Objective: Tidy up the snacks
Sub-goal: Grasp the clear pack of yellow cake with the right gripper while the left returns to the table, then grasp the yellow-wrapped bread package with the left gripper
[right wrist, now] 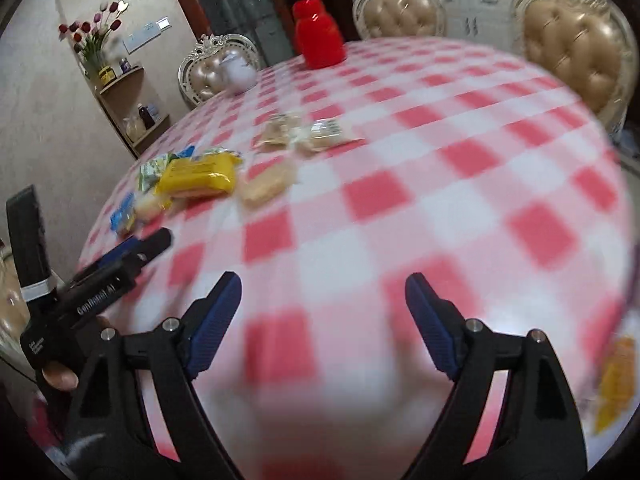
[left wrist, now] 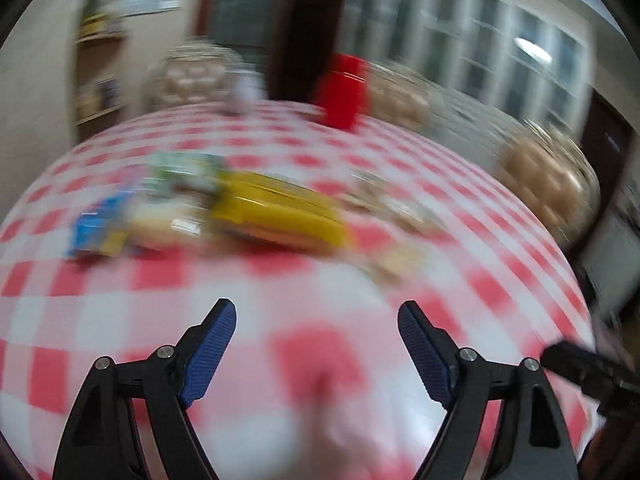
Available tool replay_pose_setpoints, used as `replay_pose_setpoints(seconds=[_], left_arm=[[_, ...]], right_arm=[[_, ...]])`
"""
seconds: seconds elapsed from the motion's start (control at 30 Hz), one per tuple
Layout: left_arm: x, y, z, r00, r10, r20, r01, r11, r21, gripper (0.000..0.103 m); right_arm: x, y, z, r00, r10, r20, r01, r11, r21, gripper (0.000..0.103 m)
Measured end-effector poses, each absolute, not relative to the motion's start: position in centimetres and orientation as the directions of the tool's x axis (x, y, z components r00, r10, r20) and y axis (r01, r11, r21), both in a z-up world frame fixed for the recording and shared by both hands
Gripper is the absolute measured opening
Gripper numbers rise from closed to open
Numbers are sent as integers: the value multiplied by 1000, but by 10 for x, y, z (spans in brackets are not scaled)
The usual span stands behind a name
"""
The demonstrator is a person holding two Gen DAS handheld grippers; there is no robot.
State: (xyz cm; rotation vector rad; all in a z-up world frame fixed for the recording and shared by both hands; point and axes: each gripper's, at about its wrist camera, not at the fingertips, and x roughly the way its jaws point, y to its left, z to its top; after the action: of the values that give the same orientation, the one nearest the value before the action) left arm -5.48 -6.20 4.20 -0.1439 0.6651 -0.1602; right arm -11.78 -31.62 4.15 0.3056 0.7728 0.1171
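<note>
- Left gripper (left wrist: 316, 322): jaws spread wide, nothing between the blue pads (left wrist: 210, 352); poised above bare checked cloth at the near side of the table.
- Right gripper (right wrist: 323, 298): jaws likewise spread wide, empty; over the tablecloth (right wrist: 460, 152), near edge.
- Left gripper also visible in the right wrist view (right wrist: 132, 248), low at the left, pointing toward the snack cluster; hand (right wrist: 60, 378) partly seen beneath it.
- Snacks lying flat on the red-and-white cloth, well ahead of both grippers, none touched by either.
- Yellow packet (right wrist: 198, 178) at the centre of the left cluster; same packet (left wrist: 276, 210) in the blurred left wrist view.
- Green-and-white packet (right wrist: 154, 168) just behind and left of the yellow one, touching or overlapping; cannot tell which.
- Blue packet (right wrist: 122, 212) nearest the table's left edge, with a pale clear-wrapped snack (right wrist: 148, 206) beside it.
- Pale biscuit pack (right wrist: 266, 186) just right of the yellow packet.
- Small clear-wrapped packs (right wrist: 308, 134) grouped farther back, apart from the left cluster.
- Red jar (right wrist: 319, 34) upright at the far side of the table, lid on.
- White round object (right wrist: 239, 72) near the far left edge; kind not discernible.
- Padded chairs (right wrist: 576, 48) around the far side.
- Yellow item (right wrist: 618, 380) at the right margin, too blurred to identify.
- Left wrist view heavily smeared; fine detail unreadable.
</note>
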Motion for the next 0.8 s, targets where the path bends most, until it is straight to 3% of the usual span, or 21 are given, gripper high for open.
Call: replay_pose_setpoints(seconds=[0.1,0.23,0.4,0.5,0.57,0.63,0.67,0.8], left_arm=[[-38,-19,37,793,-146,-592,-26,962,-272,84],[-40,19,30,798,-205,-567,-99,883,-458,84],[-43,18,28,792,-196,-579,-107,887,-448,85],[-39,19,22,766,-216,-606,-107,886,-451,85],[-36,19,20,763,-224,-606,-103,884,-456,85],[-35,20,19,760,-234,-607,-95,884,-458,85],[-36,20,18,757,-243,-607,-88,882,-463,85],[-36,21,16,741,-265,-617,-87,873,-479,85]], right_arm=[[-73,-290,32,684,204,-700,41,948,316,86],[-18,-260,19,641,126,-757,99,965,244,86],[27,-232,21,616,29,-787,165,972,165,86],[43,-215,17,600,-64,-798,145,989,30,86],[43,-213,16,607,-61,-793,82,997,-14,77],[36,-221,18,625,-45,-780,34,999,-30,47],[33,-227,19,630,-37,-776,22,999,-29,42],[16,-262,22,628,12,-778,0,1000,15,42]])
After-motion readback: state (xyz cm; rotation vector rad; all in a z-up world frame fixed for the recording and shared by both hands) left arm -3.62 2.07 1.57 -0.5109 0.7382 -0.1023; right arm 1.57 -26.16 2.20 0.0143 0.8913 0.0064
